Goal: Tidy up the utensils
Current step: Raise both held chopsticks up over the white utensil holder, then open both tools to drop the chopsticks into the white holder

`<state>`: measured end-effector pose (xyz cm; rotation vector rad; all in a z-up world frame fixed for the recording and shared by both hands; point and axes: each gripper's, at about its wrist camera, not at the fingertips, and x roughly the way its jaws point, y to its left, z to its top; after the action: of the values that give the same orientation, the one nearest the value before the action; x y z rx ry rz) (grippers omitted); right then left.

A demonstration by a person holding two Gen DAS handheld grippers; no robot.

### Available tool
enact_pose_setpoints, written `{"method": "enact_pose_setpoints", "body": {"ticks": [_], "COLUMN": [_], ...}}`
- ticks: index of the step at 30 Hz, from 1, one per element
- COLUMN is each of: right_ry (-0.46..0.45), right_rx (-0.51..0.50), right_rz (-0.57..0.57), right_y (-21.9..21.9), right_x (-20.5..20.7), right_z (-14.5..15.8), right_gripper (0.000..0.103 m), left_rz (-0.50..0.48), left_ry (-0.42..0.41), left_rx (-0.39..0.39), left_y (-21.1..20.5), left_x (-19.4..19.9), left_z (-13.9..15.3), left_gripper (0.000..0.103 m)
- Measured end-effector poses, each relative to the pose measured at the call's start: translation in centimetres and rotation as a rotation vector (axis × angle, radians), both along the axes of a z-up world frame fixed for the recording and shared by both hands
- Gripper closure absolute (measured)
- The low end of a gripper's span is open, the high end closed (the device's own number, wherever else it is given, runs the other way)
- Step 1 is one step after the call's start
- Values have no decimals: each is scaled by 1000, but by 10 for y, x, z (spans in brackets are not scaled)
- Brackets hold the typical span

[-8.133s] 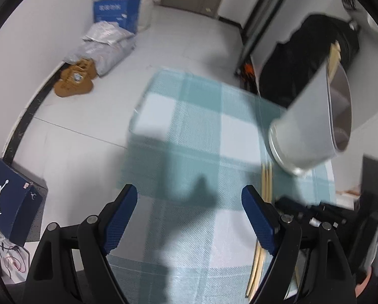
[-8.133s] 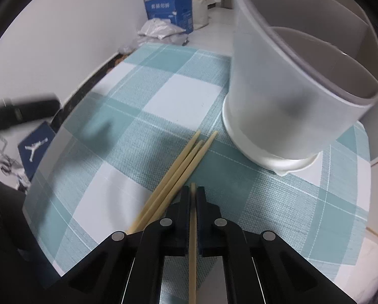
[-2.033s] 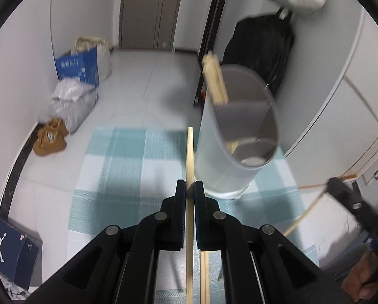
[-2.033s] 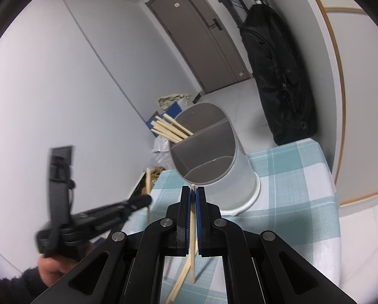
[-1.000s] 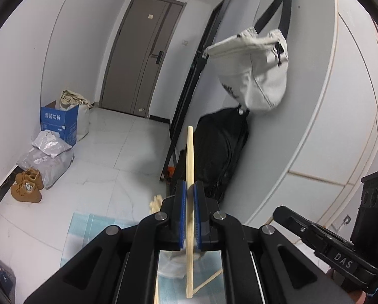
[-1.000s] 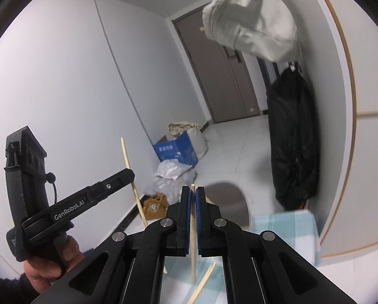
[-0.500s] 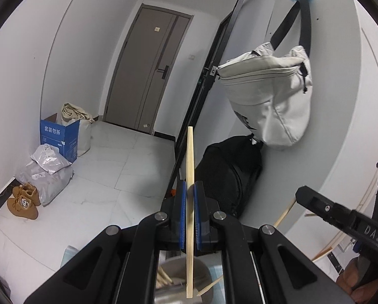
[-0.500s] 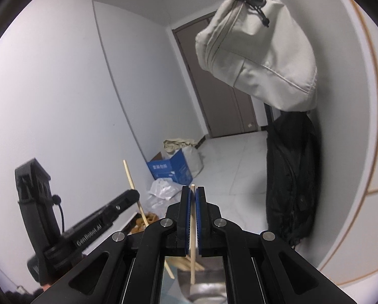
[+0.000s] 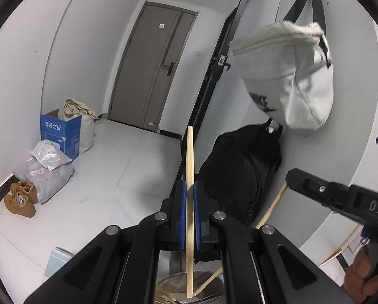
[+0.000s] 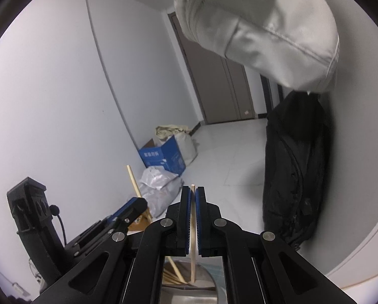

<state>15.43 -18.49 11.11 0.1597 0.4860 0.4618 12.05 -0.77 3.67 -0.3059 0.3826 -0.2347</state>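
Below, the room has a pale tiled floor (image 9: 138, 167), a grey door (image 9: 153, 81) at the far end and a blue box (image 9: 59, 133) at the far left. On the right wall a white bag (image 9: 290, 81) hangs over a black backpack (image 9: 239, 177). Both grippers point forward and slightly up. The left gripper (image 9: 189, 210) has its jaws closed on an upright chopstick (image 9: 189, 202), whose lower end stands in the utensil holder (image 9: 178, 288). Just beside it, the right gripper (image 10: 193, 217) clamps a second chopstick (image 10: 193, 230) over the same holder.
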Motion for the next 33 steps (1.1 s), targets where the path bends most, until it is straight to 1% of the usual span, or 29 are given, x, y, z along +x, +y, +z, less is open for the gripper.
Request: {"method": "enact_pose_setpoints", "body": {"ticks": [3, 7, 11, 13, 18, 23, 26, 30, 31, 33], "right_ry": [9, 21, 32, 38, 61, 81, 97, 128, 136, 152], "right_rx": [-13, -19, -38, -51, -60, -44, -33, -5, -1, 3], "right_rz": [2, 14, 31, 43, 68, 70, 74, 81, 79, 78], "right_y": [0, 0, 3, 6, 9, 11, 15, 17, 17, 19], "right_x": [4, 6, 6, 4, 1, -1, -3, -2, -2, -2], "right_z": [-7, -15, -22, -26, -34, -42, -46, -52, -54, -57], "right_gripper": [100, 100, 100, 100, 100, 99, 99, 98, 98, 97], "left_rz": [-6, -21, -55, -87, -134, -174, -199, -219, -237, -240], "left_ry": [2, -22, -20, -5, 37, 53, 78, 115, 126, 126], "left_rx": [15, 60, 77, 72, 87, 115, 122, 103, 99, 107], "left_y": [-5, -11, -10, -9, -8, -9, -9, -3, -2, 0], "left_x": [0, -3, -4, -4, -5, -17, -18, -19, -19, -23], "left_z": [-8, -9, -8, -8, -9, -1, -2, -5, -4, -1], "left_gripper": [101, 101, 101, 101, 101, 101, 101, 101, 101, 101]}}
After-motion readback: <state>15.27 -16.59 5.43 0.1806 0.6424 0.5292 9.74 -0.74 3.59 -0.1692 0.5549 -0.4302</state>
